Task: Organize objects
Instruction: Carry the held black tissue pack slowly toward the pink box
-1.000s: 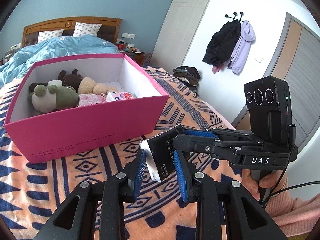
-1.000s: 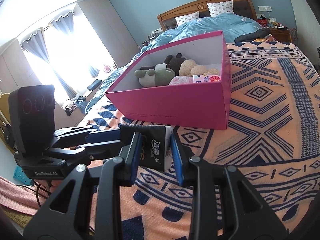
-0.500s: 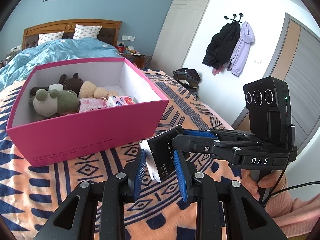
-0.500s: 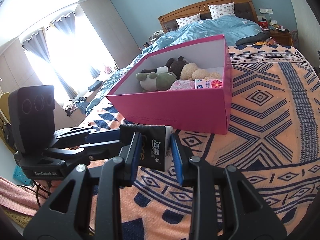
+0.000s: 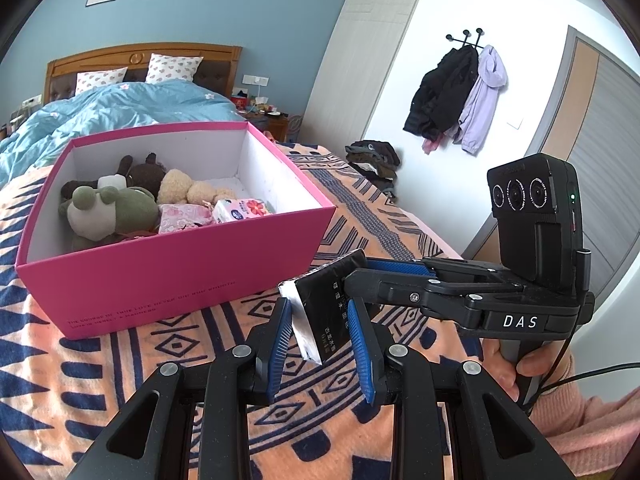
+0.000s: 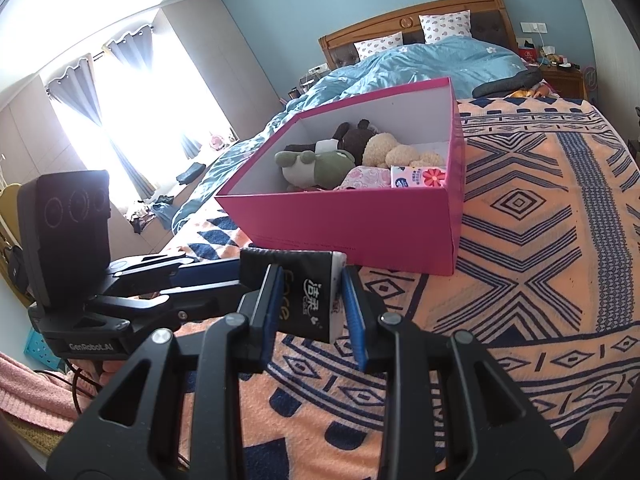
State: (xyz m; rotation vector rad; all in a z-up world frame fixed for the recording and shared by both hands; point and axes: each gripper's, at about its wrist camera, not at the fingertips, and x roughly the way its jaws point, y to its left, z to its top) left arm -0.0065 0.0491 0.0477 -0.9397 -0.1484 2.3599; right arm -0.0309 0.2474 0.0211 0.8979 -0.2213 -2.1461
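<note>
Both grippers, left gripper point(image 5: 320, 328) and right gripper point(image 6: 310, 300), clamp one black tissue pack point(image 5: 326, 312) (near the pink box point(image 5: 168, 280)).

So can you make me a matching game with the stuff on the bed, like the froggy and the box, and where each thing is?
Things:
1. green plush frog
2. black tissue pack
3. pink cardboard box
4. lilac jacket

Places:
A. hanging on the wall hooks
B. lying inside the box, next to a brown plush toy
C. clamped between both tools, in front of the box
D. sitting open on the orange patterned blanket

Pairs: 1-B, 2-C, 3-D, 4-A
</note>
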